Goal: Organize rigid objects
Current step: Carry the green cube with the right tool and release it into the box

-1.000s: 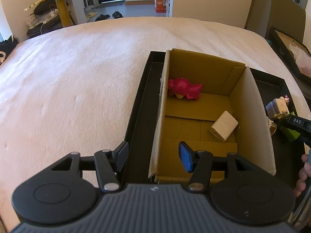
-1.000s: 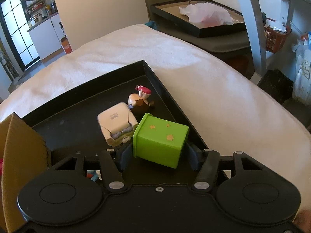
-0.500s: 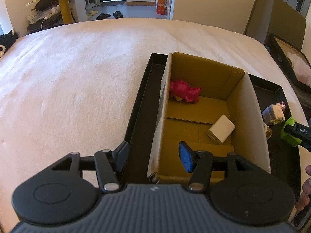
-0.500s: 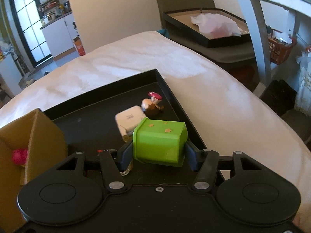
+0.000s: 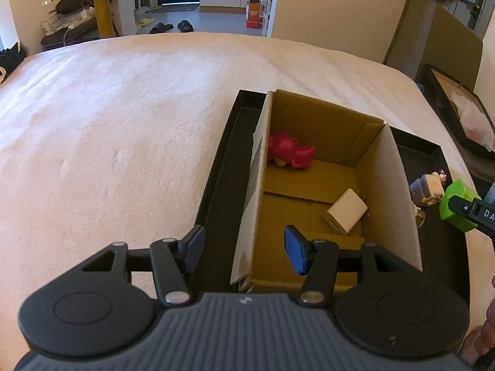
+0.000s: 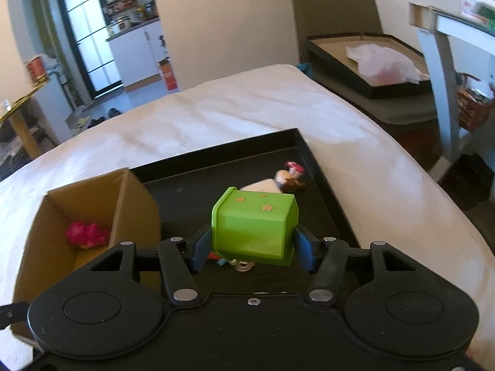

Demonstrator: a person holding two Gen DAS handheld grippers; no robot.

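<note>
Green cube lifted, two items already boxed, more left on the tray

The right gripper [image 6: 252, 252] was clamped on the green cube [image 6: 254, 227], held above the black tray [image 6: 216, 167]; the cardboard box [image 5: 399, 191], at its ten o'clock, held a pink toy [image 5: 290, 153] and white charger [image 5: 345, 211]. The left gripper [image 5: 244, 252] stood apart, straddling the box's wall. Two figurines [image 5: 428, 187] remained unsorted.

The place is a lived-in home: a wide bed [image 5: 130, 130] fills the room, slippers [image 5: 161, 27] lie on the floor by a doorway, and kitchen cabinets [image 6: 136, 52] stand beyond.
</note>
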